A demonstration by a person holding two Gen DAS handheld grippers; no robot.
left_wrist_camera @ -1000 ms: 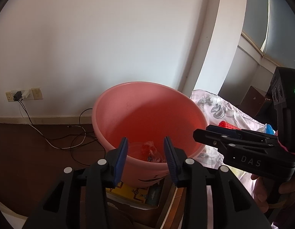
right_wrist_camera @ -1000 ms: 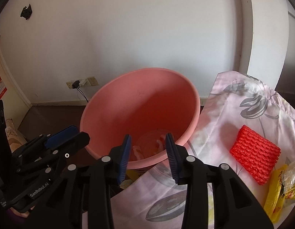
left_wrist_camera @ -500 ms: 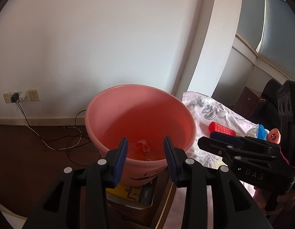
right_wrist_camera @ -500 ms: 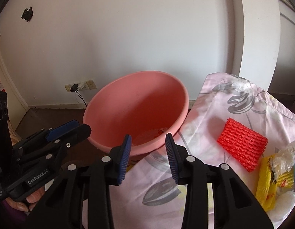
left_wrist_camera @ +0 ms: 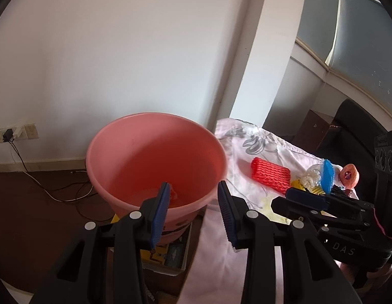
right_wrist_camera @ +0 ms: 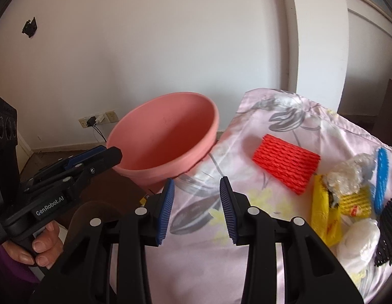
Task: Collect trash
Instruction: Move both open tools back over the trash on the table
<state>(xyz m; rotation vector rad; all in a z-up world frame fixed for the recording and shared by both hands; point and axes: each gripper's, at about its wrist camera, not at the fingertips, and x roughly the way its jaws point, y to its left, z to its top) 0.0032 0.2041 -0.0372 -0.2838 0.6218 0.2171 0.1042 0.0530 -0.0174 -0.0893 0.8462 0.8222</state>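
My right tongs (right_wrist_camera: 196, 197) and left tongs (left_wrist_camera: 193, 202) are both spread and empty, and the red foam net (right_wrist_camera: 286, 171), lying right of the pink bucket (right_wrist_camera: 168, 141), looks light and squishy, so I'd pinch its near edge.

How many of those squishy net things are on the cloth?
4 I can see: red foam net mid-cloth, yellow, blue and black at the right edge. More may hide under the pile.

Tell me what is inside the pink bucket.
In the left wrist view, the pink bucket holds something small and orange-red low down, half hidden by its near rim and the left gripper; what it is cannot be told. The right wrist view shows only bare inner wall.
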